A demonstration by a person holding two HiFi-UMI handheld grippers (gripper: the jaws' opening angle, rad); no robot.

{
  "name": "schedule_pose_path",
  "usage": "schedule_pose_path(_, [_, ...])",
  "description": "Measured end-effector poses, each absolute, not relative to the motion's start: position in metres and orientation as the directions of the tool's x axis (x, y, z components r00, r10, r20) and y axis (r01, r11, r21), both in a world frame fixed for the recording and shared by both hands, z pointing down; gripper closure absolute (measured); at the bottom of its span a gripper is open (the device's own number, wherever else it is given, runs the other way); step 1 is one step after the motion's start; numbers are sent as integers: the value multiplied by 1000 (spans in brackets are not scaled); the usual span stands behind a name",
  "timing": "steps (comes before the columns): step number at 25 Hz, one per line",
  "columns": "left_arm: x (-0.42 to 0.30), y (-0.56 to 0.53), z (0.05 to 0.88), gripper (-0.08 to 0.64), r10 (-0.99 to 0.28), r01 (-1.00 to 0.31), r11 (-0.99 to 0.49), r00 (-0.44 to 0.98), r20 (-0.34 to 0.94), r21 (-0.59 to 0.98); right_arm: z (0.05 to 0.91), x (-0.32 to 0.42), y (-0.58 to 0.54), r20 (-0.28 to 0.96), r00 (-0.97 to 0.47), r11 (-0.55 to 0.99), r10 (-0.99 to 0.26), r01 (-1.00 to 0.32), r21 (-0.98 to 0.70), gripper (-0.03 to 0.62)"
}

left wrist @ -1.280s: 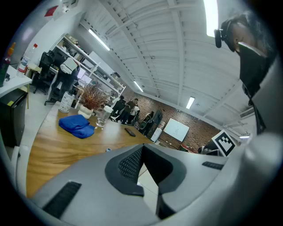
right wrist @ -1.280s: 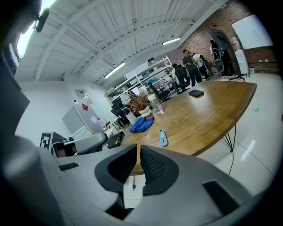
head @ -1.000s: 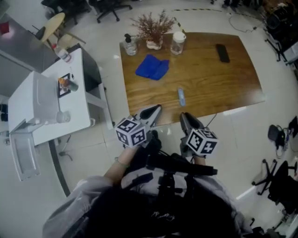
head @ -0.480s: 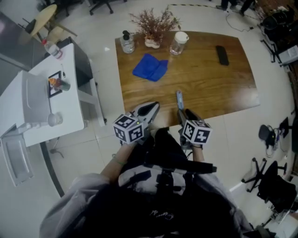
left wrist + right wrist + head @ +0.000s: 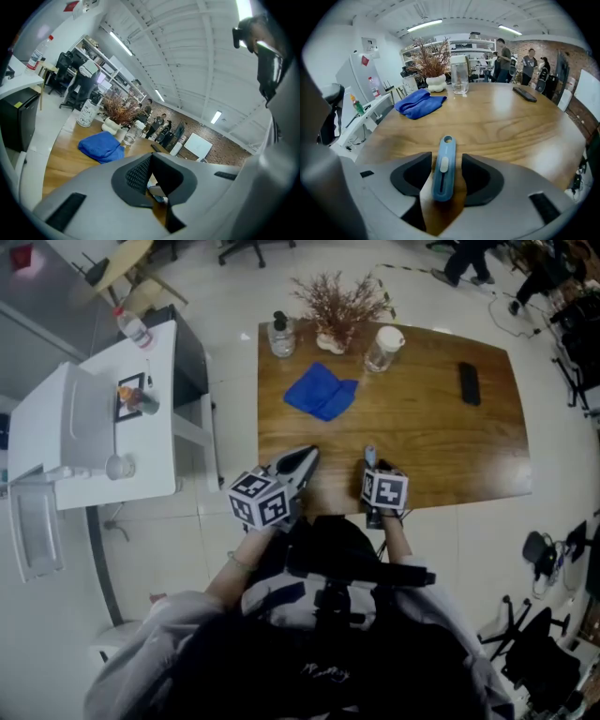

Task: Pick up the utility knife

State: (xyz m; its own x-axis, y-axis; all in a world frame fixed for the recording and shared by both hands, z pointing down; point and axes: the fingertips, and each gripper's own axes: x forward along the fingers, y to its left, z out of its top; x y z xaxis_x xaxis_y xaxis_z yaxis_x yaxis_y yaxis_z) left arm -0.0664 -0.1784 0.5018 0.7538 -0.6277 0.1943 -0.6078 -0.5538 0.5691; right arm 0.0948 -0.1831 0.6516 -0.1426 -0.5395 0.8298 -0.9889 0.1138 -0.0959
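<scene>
One slim light-blue plastic utility knife (image 5: 443, 174), with a pale thumb slider and a round hole in its far end, lies flat on the brown wooden table (image 5: 501, 122) near its 6 o'clock edge. Its long axis runs 6 to 12 o'clock, hole end toward 12. It sits between the opening jaws of the right gripper (image 5: 446, 160), pads clear of it; the second, left gripper (image 5: 151, 161) is clenched on nothing.

Wood table (image 5: 431, 446) w/ blue cloth (image 5: 322, 397), utility knife (image 5: 443, 168), phone (image 5: 469, 383), jar (image 5: 382, 349), plant (image 5: 337, 310).
</scene>
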Motion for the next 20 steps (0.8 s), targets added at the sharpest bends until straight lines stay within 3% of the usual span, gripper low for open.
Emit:
schedule_pose_path(6, [-68,-186,504,555,-655,-638,-524,725,213,563,662,89,-187,848,-129,118,-514,-990,-79,376])
schedule_pose_path(11, [-63,-190,506,555,-654,-643,-518,723,222,564,660,85,-190,846,-131,197,-516,-980,-31,439])
schedule_pose_path(17, [-55,-189,504,554,-641,-635,-534,735,223,559,643,94,-189,792,-250,34,-557,-960,-279,448])
schedule_pose_path(20, [-53,-190,505,554,-638,-635,-536,736,225,556,620,98,-191,744,-280,24,-607,-942,-335,450])
